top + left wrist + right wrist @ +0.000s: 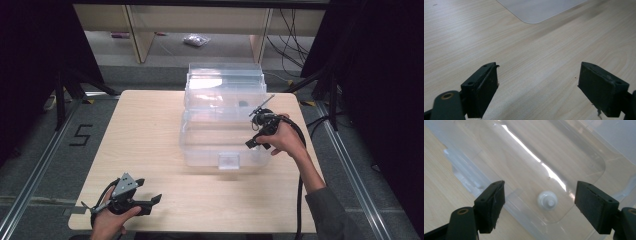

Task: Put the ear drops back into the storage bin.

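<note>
A clear plastic storage box (222, 120) stands on the light wooden table (145, 135), its lid raised at the back. My right gripper (252, 137) hovers over the box's right side, held by a hand, jaws open and empty. Below it in the right gripper view (539, 195), a small white knob-like piece (547, 200) lies inside the clear box (564, 157). My left gripper (152, 201) rests near the table's front left edge, open, with bare wood between its jaws (537, 80). A corner of the clear box (539, 10) appears far ahead in that view.
Beyond the table lies a grey floor with a small plastic bag (196, 40), cables (292, 40) and wooden furniture legs (140, 37). Black stands flank the table on both sides. A "5" mark (81, 135) is on the floor at left.
</note>
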A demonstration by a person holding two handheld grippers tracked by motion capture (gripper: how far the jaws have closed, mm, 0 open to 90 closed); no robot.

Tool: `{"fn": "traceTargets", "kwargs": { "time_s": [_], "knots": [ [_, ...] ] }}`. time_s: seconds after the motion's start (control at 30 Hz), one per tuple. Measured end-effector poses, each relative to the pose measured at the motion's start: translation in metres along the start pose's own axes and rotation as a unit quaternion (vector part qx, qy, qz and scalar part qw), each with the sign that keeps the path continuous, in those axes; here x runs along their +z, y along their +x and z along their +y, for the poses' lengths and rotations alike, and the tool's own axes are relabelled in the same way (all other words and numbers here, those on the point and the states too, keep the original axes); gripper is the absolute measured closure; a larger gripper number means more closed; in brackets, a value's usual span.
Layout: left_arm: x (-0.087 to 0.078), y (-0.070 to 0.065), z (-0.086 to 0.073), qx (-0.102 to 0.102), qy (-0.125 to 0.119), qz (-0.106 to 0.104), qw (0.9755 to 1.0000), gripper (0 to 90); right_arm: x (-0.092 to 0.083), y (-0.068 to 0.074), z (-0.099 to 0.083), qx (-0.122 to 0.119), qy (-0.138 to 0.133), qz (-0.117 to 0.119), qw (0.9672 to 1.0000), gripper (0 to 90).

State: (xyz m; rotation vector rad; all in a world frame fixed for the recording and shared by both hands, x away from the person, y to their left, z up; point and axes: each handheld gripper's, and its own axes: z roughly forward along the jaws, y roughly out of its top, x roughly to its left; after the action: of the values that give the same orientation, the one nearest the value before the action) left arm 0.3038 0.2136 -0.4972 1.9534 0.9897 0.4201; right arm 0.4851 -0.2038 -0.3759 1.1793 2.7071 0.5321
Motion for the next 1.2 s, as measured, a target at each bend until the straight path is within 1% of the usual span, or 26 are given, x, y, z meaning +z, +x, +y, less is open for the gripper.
{"fn": "traceTargets", "kwargs": {
  "time_s": [0.17, 0.3, 0.37, 0.43, 0.47, 0.5, 0.57, 0.6, 0.63, 0.67, 0.7, 0.73, 0.77, 0.8, 0.83, 0.87, 0.93, 0.97, 1.07, 1.1, 1.13, 1.17, 1.2],
  "knots": [
    [0.0, 0.0, 0.0, -0.001, 0.0, 0.0, 1.0, 15.4, -0.004, 0.003, -0.004, 0.003, -0.011, -0.001, 0.9999, 24.1],
    [0.0, 0.0, 0.0, -0.001, 0.001, 0.0, 1.0, 15.4, -0.006, 0.006, -0.008, -0.003, -0.019, -0.001, 0.9998, 24.2],
    [0.0, 0.0, 0.0, 0.0, 0.001, 0.001, 1.0, 15.4, -0.008, 0.009, -0.012, 0.002, -0.02, 0.002, 0.9998, 24.1],
    [0.0, 0.0, 0.0, 0.0, 0.002, 0.002, 1.0, 15.4, -0.009, 0.009, -0.013, -0.002, -0.023, 0.003, 0.9997, 24.1],
    [0.0, 0.0, 0.0, -0.001, 0.0, 0.001, 1.0, 15.4, -0.01, 0.009, -0.014, -0.002, -0.029, 0.007, 0.9996, 24.1],
    [0.0, 0.0, 0.0, 0.0, 0.001, 0.002, 1.0, 15.4, -0.01, 0.01, -0.015, 0.003, -0.029, 0.006, 0.9995, 24.2],
    [0.0, 0.0, 0.0, -0.001, 0.0, -0.001, 1.0, 15.4, -0.01, 0.01, -0.017, 0.0, -0.028, 0.002, 0.9996, 24.1],
    [0.0, 0.0, 0.0, 0.0, 0.003, 0.002, 1.0, 15.4, -0.01, 0.01, -0.017, 0.0, -0.028, 0.002, 0.9996, 24.1],
    [0.0, 0.0, 0.0, 0.0, 0.001, 0.001, 1.0, 15.4, -0.011, 0.013, -0.018, 0.004, -0.027, 0.006, 0.9996, 24.1],
    [0.0, 0.0, 0.0, 0.0, 0.001, 0.001, 1.0, 15.4, -0.011, 0.012, -0.019, 0.002, -0.028, 0.002, 0.9996, 24.1],
    [0.0, 0.0, 0.0, 0.0, 0.002, 0.002, 1.0, 15.4, -0.011, 0.012, -0.019, -0.005, -0.034, 0.008, 0.9994, 24.1],
    [0.0, 0.0, 0.0, 0.0, 0.002, 0.002, 1.0, 15.4, -0.011, 0.012, -0.019, -0.005, -0.034, 0.008, 0.9994, 24.1],
    [0.0, 0.0, 0.0, 0.0, 0.002, 0.002, 1.0, 15.4, -0.012, 0.013, -0.021, -0.002, -0.034, 0.005, 0.9994, 24.1],
    [0.0, 0.0, 0.0, -0.001, 0.001, 0.001, 1.0, 15.4, -0.012, 0.015, -0.022, 0.0, -0.033, 0.011, 0.9994, 24.1],
    [0.0, 0.0, 0.0, 0.0, 0.001, 0.001, 1.0, 15.4, -0.013, 0.016, -0.022, 0.004, -0.032, 0.009, 0.9994, 24.0],
    [0.0, 0.0, 0.0, 0.0, 0.001, 0.001, 1.0, 15.4, -0.013, 0.015, -0.023, -0.004, -0.038, 0.01, 0.9992, 24.1],
    [0.0, 0.0, 0.0, 0.0, 0.002, 0.001, 1.0, 15.4, -0.013, 0.016, -0.024, -0.004, -0.04, 0.01, 0.9991, 24.0],
    [0.0, 0.0, 0.0, 0.0, 0.002, 0.0, 1.0, 15.4, -0.014, 0.018, -0.025, -0.001, -0.044, 0.016, 0.9989, 24.0],
    [0.0, 0.0, 0.0, 0.0, 0.002, 0.001, 1.0, 15.4, -0.014, 0.02, -0.026, -0.001, -0.048, 0.018, 0.9987, 24.0],
    [0.0, 0.0, 0.0, 0.0, 0.002, 0.001, 1.0, 15.4, -0.013, 0.018, -0.027, -0.022, -0.057, 0.014, 0.9981, 24.0],
    [0.0, 0.0, 0.0, 0.0, 0.002, 0.001, 1.0, 15.4, -0.015, 0.021, -0.028, -0.017, -0.055, 0.018, 0.9982, 24.0],
    [0.0, 0.0, 0.0, 0.0, 0.002, 0.001, 1.0, 15.4, -0.015, 0.021, -0.028, -0.021, -0.058, 0.017, 0.9979, 24.0],
    [0.001, 0.0, 0.0, 0.0, 0.001, -0.002, 1.0, 15.4, -0.015, 0.024, -0.029, -0.011, -0.052, 0.019, 0.9984, 23.8]
  ]
}}
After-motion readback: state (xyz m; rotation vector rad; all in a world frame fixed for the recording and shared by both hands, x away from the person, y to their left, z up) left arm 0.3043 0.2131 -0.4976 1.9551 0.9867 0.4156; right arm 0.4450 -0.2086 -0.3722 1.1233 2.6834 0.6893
